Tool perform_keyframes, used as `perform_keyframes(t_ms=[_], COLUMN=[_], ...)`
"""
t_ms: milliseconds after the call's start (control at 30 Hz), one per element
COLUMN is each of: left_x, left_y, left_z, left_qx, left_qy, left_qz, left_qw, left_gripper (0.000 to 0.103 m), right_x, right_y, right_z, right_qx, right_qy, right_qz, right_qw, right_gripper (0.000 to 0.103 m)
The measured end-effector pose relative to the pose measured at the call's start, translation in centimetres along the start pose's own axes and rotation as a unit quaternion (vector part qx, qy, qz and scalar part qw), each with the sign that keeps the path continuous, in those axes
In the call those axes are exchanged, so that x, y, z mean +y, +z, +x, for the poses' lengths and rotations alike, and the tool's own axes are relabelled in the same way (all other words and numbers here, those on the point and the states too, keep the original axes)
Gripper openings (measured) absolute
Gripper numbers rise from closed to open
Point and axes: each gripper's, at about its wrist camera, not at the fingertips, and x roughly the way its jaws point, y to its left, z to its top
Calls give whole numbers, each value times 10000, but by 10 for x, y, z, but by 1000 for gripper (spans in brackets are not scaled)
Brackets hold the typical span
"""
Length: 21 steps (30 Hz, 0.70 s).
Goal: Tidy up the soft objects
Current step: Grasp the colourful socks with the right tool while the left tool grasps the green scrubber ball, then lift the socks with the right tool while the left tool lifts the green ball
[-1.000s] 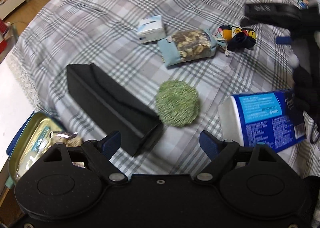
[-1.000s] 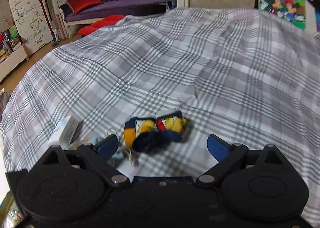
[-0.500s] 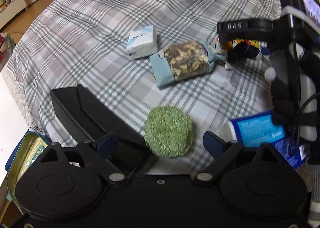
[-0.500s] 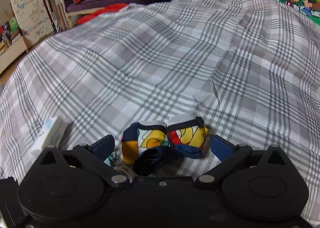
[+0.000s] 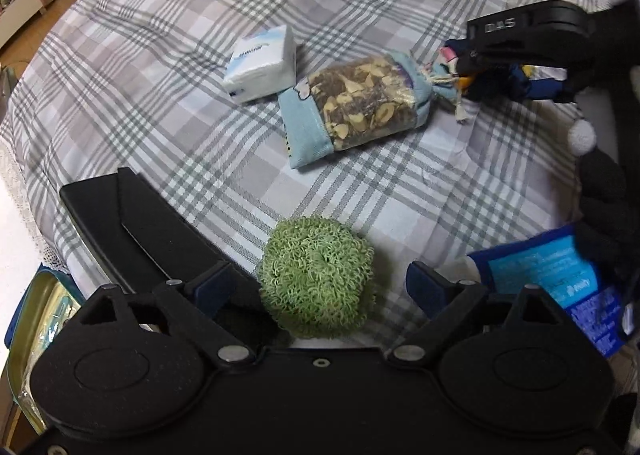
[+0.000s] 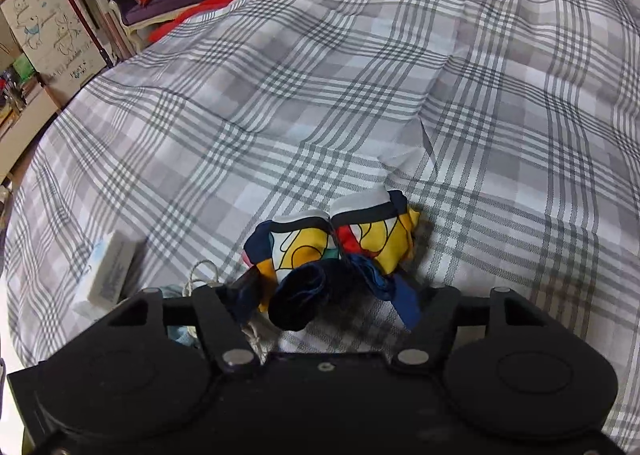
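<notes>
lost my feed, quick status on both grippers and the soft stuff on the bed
Left gripper open, straddling green fuzzy ball, black bin alongside. Right gripper has just been closing, pads on colourful cloth bundle. Nothing in the way.

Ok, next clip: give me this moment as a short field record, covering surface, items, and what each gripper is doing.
surface: plaid bedspread
left gripper: jaws open, straddling the green fuzzy ball, pads not pressing it
right gripper: jaws have just been closing, the colourful rolled socks between them, pads at the dark cuffs
other items: tissue pack, blue sachet of dried bits, black box left of the ball, blue wipes pack at right
progress: nothing lifted yet
</notes>
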Motion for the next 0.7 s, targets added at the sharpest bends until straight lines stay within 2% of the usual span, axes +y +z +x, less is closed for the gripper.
perform_keyframes(t_ms=[133,267,333,433,533,700], left_x=[1,2,4,0,-3,-5], left_y=[4,6,7,8,11,17], left_z=[11,19,20,17,14,1], left_qx=[184,389,404,311,266,146], left_qy=[-168,-551,-664,-629,-608,-587], left_qz=[-63,-220,-300,-260,-279,-316], left_qw=[9997,9975,9965,9972,9974,9977], left_gripper=[82,60,55,53,53,53], right_x=[-2,-4,-5,-8,-12,-20], right_y=[0,1,1,2,3,5], right_z=[-2,-5,-5,-6,-9,-12], right_qx=[33,24,27,39,18,20], right_qy=[15,-26,-21,15,54,43], right_qz=[21,10,25,75,115,219], right_qw=[10000,10000,10000,10000,9999,9997], right_gripper=[65,65,65,64,54,57])
